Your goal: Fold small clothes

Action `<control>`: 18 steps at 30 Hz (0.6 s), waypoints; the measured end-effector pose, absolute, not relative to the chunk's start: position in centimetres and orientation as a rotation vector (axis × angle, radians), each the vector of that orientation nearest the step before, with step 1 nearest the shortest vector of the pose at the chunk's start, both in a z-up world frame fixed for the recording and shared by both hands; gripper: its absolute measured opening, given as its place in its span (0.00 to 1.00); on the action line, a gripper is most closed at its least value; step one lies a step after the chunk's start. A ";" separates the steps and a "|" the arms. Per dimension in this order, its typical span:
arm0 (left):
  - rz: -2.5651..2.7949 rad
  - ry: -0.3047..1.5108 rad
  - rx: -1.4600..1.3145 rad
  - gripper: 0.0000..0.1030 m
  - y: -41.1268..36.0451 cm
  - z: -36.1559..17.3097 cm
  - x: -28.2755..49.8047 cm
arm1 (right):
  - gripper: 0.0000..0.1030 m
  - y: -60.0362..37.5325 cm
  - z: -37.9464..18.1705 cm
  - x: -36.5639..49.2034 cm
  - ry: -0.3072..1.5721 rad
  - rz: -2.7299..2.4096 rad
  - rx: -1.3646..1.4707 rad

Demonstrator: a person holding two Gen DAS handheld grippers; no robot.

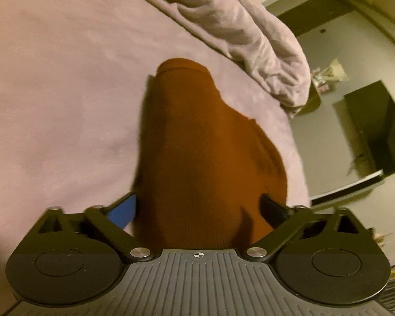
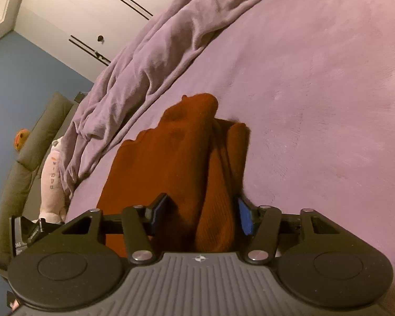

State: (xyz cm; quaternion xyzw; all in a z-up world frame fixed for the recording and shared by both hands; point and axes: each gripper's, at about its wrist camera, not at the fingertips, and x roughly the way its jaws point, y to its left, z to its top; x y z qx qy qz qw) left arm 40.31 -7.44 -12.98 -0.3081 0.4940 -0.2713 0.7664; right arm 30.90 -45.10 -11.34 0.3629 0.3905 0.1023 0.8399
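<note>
A rust-orange knitted garment [image 1: 197, 137] lies on the lilac bed cover [image 1: 65, 92], stretching away from my left gripper [image 1: 200, 205]. Its near end fills the wide gap between the jaws, beside the blue left pad [image 1: 126, 210]; I see no pinch on it. In the right wrist view the same garment [image 2: 179, 152] is bunched in folds on the bed cover [image 2: 316, 92]. A thick fold runs between the jaws of my right gripper [image 2: 202, 210], which stand about half apart. Both blue pads [image 2: 245, 218] show their faces beside the cloth.
A rumpled lilac blanket [image 1: 250, 34] [image 2: 158, 52] is heaped along the bed's far side. Past the bed edge stand a dark screen [image 1: 376, 126], a grey sofa [image 2: 26, 158] with a pale plush toy [image 2: 52, 179], and white wardrobe doors [image 2: 79, 8].
</note>
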 end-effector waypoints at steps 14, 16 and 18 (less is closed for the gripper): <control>-0.613 1.032 -0.626 0.50 -6.0 -10.4 40.0 | 0.26 -41.5 -8.1 32.2 0.775 0.270 0.742; -0.599 1.005 -0.617 0.50 -4.3 -8.9 39.3 | 0.26 -39.7 -6.9 32.3 0.778 0.311 0.702; -0.565 0.998 -0.612 0.51 -1.9 -7.6 38.8 | 0.26 -37.6 -6.3 32.6 0.789 0.358 0.692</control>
